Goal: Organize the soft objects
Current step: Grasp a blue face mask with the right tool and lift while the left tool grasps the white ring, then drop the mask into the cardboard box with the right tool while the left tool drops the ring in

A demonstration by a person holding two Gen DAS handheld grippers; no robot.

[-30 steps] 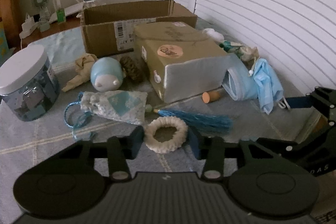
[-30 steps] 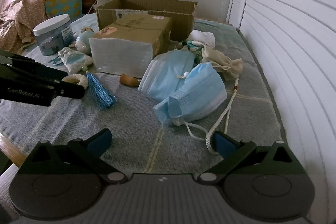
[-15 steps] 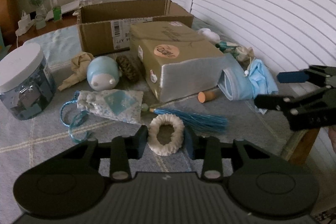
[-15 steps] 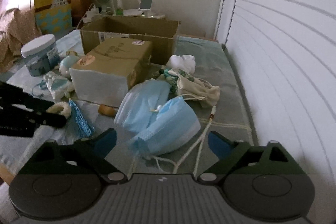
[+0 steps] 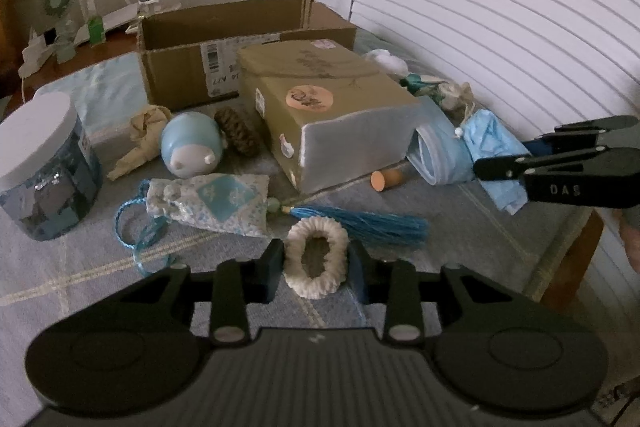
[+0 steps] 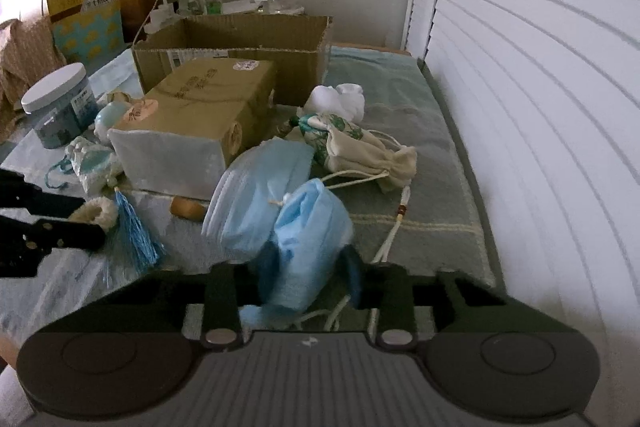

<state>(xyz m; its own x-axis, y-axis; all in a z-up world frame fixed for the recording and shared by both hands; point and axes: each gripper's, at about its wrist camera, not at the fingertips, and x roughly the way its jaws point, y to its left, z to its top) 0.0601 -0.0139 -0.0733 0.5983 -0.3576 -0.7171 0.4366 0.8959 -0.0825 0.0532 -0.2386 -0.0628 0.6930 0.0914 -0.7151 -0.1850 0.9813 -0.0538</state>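
My left gripper is shut on a cream knitted ring, squeezed oval between the pads, just above the blue-grey cloth. My right gripper is shut on a crumpled blue face mask near the table's front; it also shows in the left wrist view. A second, flatter blue mask lies just left of it. An open cardboard box stands at the back. A floral sachet with a blue tassel lies beside the ring.
A tan closed carton lies mid-table. A white-lidded jar stands left. A pale blue pig toy, brown scrunchie, cream drawstring pouch, white cloth and cork lie around. Louvred doors run along the right.
My left gripper closed on the cream ring. My right gripper moved forward from open and empty and closed on the crumpled blue mask.
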